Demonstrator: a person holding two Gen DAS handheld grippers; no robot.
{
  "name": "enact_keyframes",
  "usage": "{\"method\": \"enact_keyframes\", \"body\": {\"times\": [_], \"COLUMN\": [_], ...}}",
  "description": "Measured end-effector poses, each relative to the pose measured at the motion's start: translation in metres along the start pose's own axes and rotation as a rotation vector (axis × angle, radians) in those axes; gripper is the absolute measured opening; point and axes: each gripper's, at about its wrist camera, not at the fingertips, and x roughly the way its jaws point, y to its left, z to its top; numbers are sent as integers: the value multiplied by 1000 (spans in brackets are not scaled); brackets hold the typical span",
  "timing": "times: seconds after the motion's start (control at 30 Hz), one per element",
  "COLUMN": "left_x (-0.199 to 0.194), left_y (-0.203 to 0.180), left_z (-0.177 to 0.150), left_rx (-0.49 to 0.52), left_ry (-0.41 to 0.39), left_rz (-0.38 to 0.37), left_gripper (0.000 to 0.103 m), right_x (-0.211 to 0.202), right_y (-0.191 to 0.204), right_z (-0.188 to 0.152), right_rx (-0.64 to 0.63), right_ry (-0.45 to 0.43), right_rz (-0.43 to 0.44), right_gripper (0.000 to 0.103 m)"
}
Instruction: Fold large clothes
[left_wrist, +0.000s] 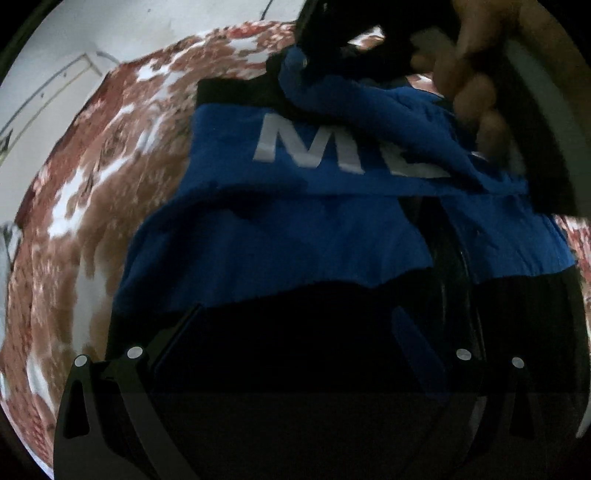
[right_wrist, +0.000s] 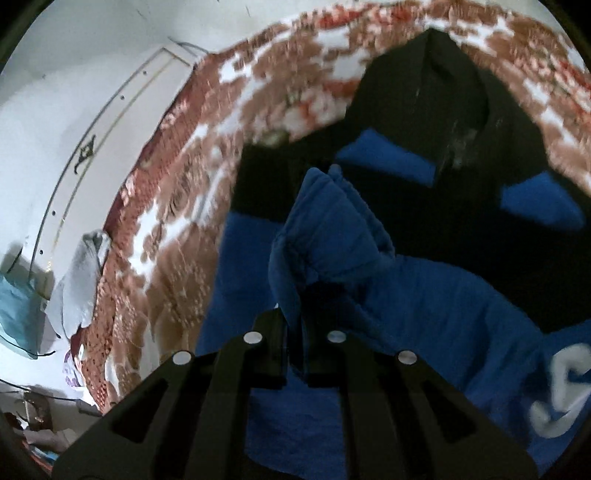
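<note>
Left gripper (left_wrist: 295, 332) sits dark under draped fabric, so I cannot tell its state. Beyond it my blue-and-black hoodie (left_wrist: 295, 229) lies on the floral bedspread (left_wrist: 92, 184), white lettering upright; my right hand (left_wrist: 476, 81) blocks the upper corner.

Right gripper (right_wrist: 293, 343) is clamped on a bunched blue fold of the hoodie (right_wrist: 325, 229). Its black hood (right_wrist: 428, 92) points away, up the bedspread (right_wrist: 177, 221); a grey cloth (right_wrist: 81, 273) lies at the bed's edge.
</note>
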Motion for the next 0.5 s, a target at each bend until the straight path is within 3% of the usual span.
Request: {"method": "enact_keyframes", "body": {"times": [0.2,0.3,0.33,0.37,0.43,0.5], "left_x": [-17,-24,-25,-28,-33,-39], "left_y": [16,24,27,32,38,45], "left_z": [-18,-22,-22,-22,-20,-16], "left_rx": [-85,-120,-129,-143,-164,-180], "left_ry": [25,38,43,50,52,50], "left_rz": [-21,-22,-23,-23,-22,-17], "left_gripper": [98,98,98,98,98,98], "right_x": [29,37,38,36,25,10], "right_y": [23,27,29,30,30,30], "right_z": [-9,-10,-9,-8,-7,-7], "right_rx": [-78,-84,-89,-87,-78,-91], "right_ry": [35,67,76,80,60,38], "right_rz": [-4,6,22,54,96,119], "right_gripper": [8,19,36,66,95,95]}}
